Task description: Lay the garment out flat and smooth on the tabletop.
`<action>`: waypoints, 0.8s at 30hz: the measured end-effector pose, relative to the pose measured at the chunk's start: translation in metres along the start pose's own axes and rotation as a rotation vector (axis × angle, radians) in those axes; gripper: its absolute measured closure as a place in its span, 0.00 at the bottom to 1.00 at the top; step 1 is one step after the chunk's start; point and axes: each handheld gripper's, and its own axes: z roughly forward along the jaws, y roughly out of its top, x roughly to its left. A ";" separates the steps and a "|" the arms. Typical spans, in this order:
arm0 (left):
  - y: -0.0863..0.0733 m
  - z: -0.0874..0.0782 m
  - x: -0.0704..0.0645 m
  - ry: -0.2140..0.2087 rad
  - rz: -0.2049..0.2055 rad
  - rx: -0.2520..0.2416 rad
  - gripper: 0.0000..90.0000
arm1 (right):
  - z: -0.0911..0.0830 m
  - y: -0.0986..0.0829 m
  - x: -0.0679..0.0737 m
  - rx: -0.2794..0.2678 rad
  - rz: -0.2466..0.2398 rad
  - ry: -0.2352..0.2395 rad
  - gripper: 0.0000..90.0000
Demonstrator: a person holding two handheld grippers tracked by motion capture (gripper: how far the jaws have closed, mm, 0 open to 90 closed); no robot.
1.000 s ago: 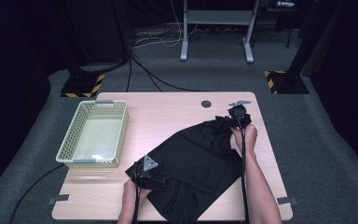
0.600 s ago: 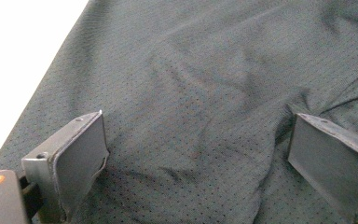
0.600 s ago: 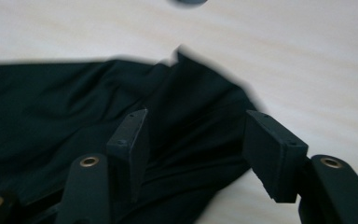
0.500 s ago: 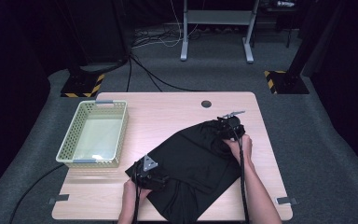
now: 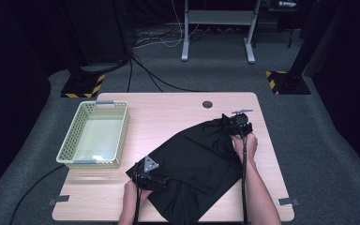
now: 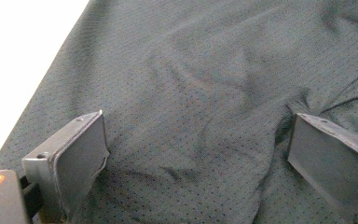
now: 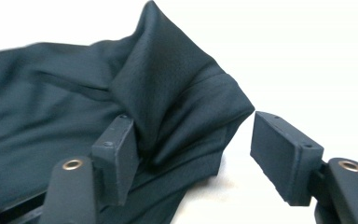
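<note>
A black mesh garment (image 5: 194,161) lies spread diagonally across the right half of the wooden table (image 5: 168,110). My left gripper (image 5: 149,177) rests on the garment's near left edge. In the left gripper view it (image 6: 198,163) is open, jaws wide apart over flat fabric (image 6: 205,79). My right gripper (image 5: 238,121) is at the garment's far right corner. In the right gripper view it (image 7: 193,154) is open around a bunched, raised fold of the cloth (image 7: 168,88); the left jaw touches the fold and the right jaw stands clear of it.
A pale green plastic basket (image 5: 68,143) sits on the table's left side. A round cable hole (image 5: 207,104) lies near the far edge. Bare wood shows between basket and garment. Cables trail from both grippers toward the near edge.
My right gripper has drawn slightly in from the far right corner, and the cloth there now stands bunched. The left gripper has stayed put.
</note>
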 end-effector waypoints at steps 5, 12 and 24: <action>0.000 0.000 0.000 0.000 -0.001 0.000 0.05 | -0.030 -0.011 -0.001 -0.036 -0.016 0.095 0.29; 0.000 0.000 -0.001 0.004 -0.003 -0.001 0.05 | -0.067 -0.038 0.003 -0.090 -0.065 0.198 0.18; 0.004 -0.004 -0.005 -0.007 -0.019 -0.070 0.00 | -0.097 -0.126 0.000 -0.076 -0.099 0.179 0.00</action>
